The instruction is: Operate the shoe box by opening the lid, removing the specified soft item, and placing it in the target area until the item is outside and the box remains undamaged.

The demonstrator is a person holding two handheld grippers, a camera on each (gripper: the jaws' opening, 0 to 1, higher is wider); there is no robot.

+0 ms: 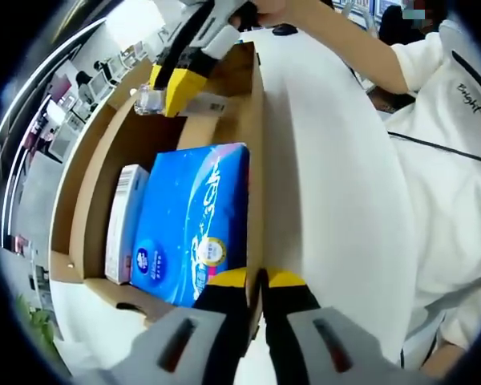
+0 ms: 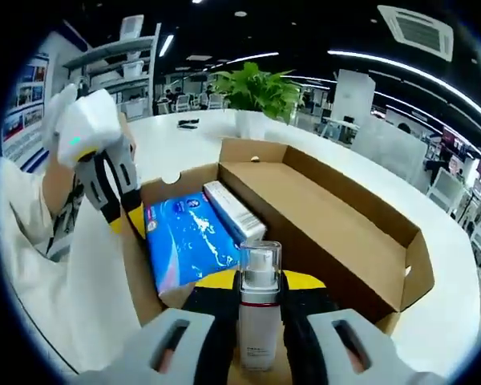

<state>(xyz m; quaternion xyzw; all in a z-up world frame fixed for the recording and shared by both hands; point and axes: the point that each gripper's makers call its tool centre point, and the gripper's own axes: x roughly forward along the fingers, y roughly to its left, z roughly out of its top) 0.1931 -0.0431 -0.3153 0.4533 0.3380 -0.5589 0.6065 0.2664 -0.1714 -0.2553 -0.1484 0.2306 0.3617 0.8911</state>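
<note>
The brown shoe box (image 1: 256,120) (image 2: 144,273) stands open on a white table, its lid (image 2: 329,233) folded back. Inside lie a blue soft tissue pack (image 1: 192,224) (image 2: 188,241) and a narrow white carton (image 1: 127,220) (image 2: 234,210) beside it. My left gripper (image 1: 256,279) is shut on the box's side wall; in the right gripper view it shows at the left (image 2: 120,212), pinching that wall. My right gripper (image 2: 259,285) is shut on a clear pump bottle (image 2: 259,313) held upright over the near end of the box. It hangs above the box's far end (image 1: 176,84) with the bottle (image 1: 148,100).
The white table (image 1: 329,200) (image 2: 449,305) spreads around the box. A person in white clothing (image 1: 457,160) stands close to it. A potted plant (image 2: 256,92) and a small dark object (image 2: 187,123) sit on the table beyond the box.
</note>
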